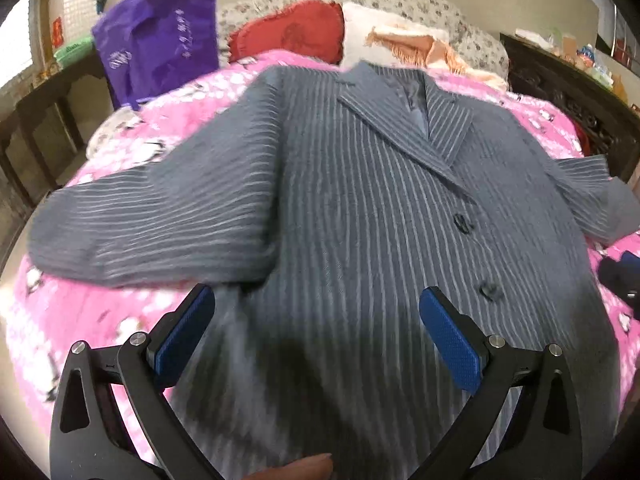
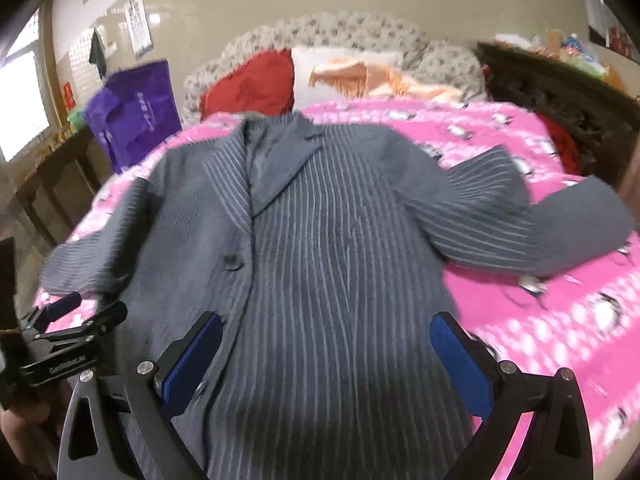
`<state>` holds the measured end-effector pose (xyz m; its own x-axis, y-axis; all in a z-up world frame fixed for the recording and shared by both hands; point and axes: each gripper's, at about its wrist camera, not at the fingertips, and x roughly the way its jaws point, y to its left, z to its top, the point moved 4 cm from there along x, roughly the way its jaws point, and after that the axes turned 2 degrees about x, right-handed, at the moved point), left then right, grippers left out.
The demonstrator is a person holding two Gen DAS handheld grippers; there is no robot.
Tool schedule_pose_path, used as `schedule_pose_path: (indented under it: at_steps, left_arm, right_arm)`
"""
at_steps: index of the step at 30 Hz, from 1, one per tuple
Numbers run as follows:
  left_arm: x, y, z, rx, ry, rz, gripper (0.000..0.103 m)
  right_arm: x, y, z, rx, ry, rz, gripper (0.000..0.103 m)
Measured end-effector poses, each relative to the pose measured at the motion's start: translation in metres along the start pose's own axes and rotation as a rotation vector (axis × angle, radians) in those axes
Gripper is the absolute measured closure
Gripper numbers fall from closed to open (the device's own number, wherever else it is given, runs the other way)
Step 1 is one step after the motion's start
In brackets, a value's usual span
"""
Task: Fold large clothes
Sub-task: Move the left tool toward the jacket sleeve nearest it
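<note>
A grey pinstriped jacket (image 1: 360, 208) lies face up on the bed's pink blanket (image 1: 80, 320), collar toward the red pillow (image 1: 292, 32) at the headboard, both sleeves spread out to the sides. Over the jacket's lower hem the left tongs (image 1: 316, 332) hang with their blue pads wide apart, gripping nothing. The right tongs (image 2: 326, 360) hang beside them, likewise spread and empty. A purple bag (image 1: 160, 40) stands beyond the jacket's sleeve, near a dark desk (image 1: 44, 96).
</note>
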<state>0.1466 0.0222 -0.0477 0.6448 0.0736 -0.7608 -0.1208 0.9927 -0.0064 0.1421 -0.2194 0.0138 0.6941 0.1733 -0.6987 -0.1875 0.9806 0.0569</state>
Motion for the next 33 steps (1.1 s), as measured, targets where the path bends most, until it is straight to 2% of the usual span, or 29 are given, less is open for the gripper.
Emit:
schedule_pose_path:
  at_steps: [5,7,9,25,30,33]
  left_arm:
    - [0.041,-0.016,-0.005,0.008,0.049,-0.022,0.000]
    - [0.043,-0.013,-0.003,-0.007,0.046,-0.038,0.000]
    - [0.045,-0.012,-0.003,-0.016,0.053,-0.047,0.000]
    - [0.045,-0.017,-0.005,-0.007,0.050,-0.034,0.000]
    - [0.045,-0.019,-0.005,-0.007,0.046,-0.033,0.000]
    - [0.043,-0.016,-0.005,-0.024,0.034,-0.062,0.000]
  right_arm:
    - [0.069,-0.010,-0.009,-0.058,0.047,-0.014,0.000]
    - [0.080,-0.017,-0.015,-0.019,0.092,0.030,0.000]
    - [0.077,-0.021,-0.014,0.006,0.072,0.055,0.000]
    - [0.081,-0.014,-0.014,-0.029,0.083,0.040,0.000]
    - [0.084,-0.015,-0.012,-0.019,0.087,0.059,0.000]
    - [0.086,-0.015,-0.011,-0.014,0.090,0.064,0.000]
